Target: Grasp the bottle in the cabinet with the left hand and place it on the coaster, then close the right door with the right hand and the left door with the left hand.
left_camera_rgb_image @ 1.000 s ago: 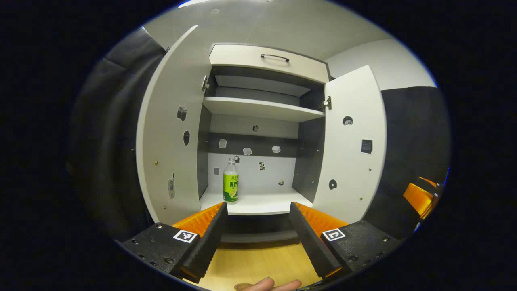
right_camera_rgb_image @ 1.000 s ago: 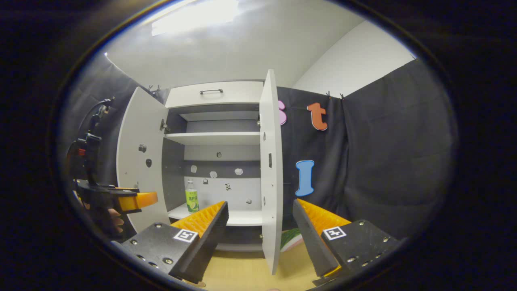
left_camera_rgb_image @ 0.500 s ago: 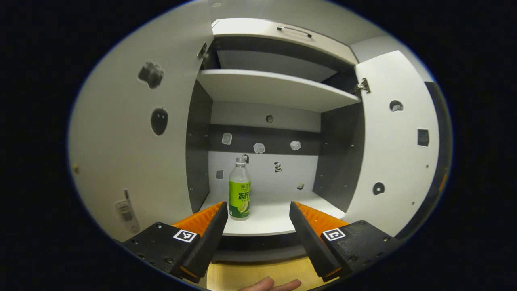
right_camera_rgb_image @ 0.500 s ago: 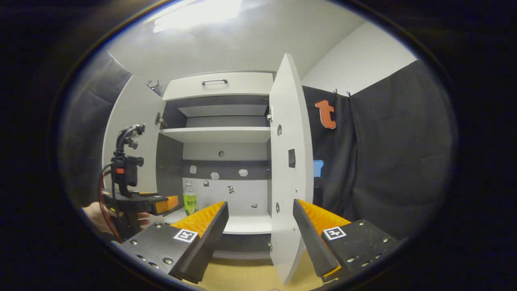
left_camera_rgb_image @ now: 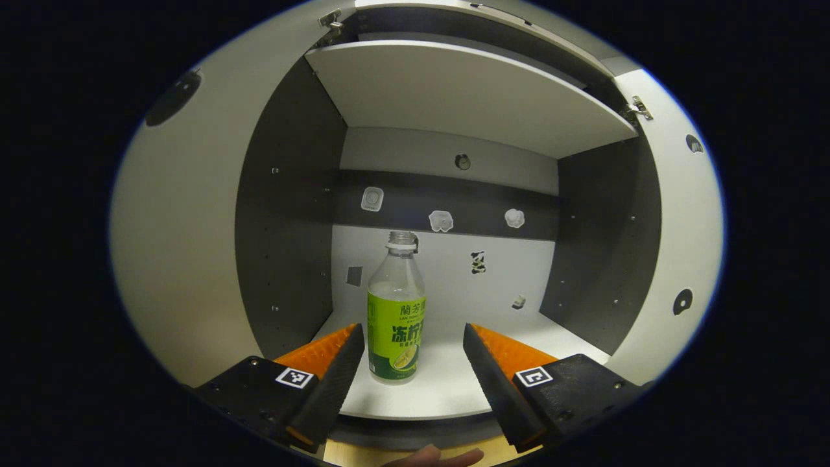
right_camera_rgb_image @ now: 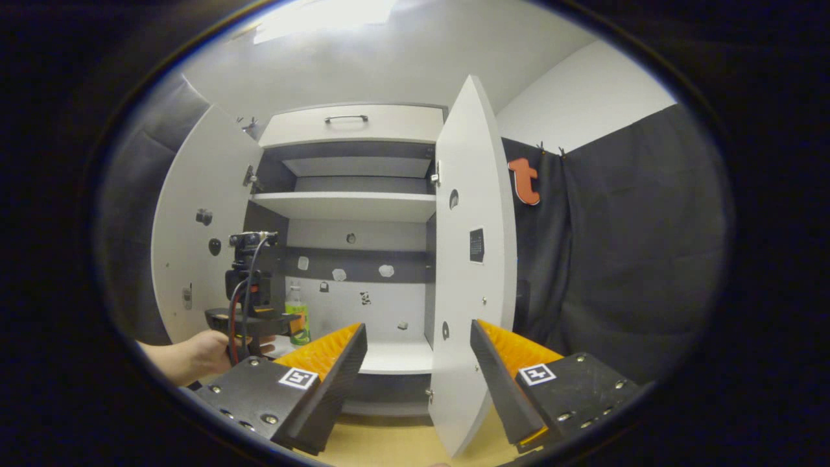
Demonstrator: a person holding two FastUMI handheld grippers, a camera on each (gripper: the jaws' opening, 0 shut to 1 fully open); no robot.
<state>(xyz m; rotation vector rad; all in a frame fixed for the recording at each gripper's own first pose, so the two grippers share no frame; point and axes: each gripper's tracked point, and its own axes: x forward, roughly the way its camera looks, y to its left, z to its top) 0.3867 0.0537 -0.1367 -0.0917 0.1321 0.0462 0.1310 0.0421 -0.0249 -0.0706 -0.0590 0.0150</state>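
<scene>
The green-labelled bottle (left_camera_rgb_image: 396, 311) stands upright on the cabinet's bottom shelf (left_camera_rgb_image: 447, 389), near its front edge and toward the left wall. The left gripper (left_camera_rgb_image: 408, 353) reaches in with fingers spread wide, the bottle just inside its left finger, untouched. The right gripper (right_camera_rgb_image: 418, 357) hangs wide open before the right door (right_camera_rgb_image: 470, 285).

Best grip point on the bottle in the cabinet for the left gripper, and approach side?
Probably the labelled body of the bottle, taken straight in from the cabinet's open front. It stands upright on the lower shelf; the left gripper is open and level with it.
</scene>
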